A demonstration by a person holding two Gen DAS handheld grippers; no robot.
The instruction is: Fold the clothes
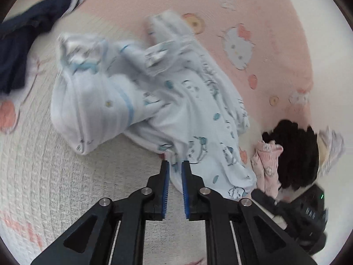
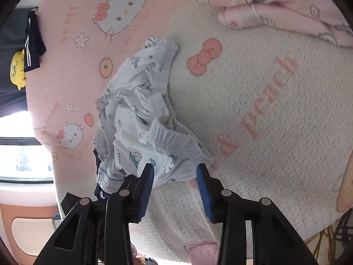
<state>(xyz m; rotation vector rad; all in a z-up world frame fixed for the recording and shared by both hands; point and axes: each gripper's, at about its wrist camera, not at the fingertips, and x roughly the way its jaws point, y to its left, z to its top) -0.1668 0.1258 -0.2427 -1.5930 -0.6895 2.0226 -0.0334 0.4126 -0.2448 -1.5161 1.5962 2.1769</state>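
Item: pale-blue printed cotton garment [image 1: 154, 101], crumpled on the pink-and-white cartoon-print blanket [image 1: 264, 22]; no fold is seen, folding judged barely begun. Left hand-held gripper [image 1: 175, 164]: narrow gap, hem between pads, apparently unclamped. Right hand-held gripper [image 2: 175, 170]: half spread over waistband, nothing held.

You've got soft matt printed cotton in the pale blue pyjamas [image 1: 187, 114] just ahead of your matt black plastic left gripper [image 1: 175, 165], on a nubby waffle-weave blanket [image 1: 55, 176].

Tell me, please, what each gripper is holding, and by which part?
The right gripper is open, holding nothing. The left gripper has the blue pyjamas' hem between narrow jaws; grip unclear.
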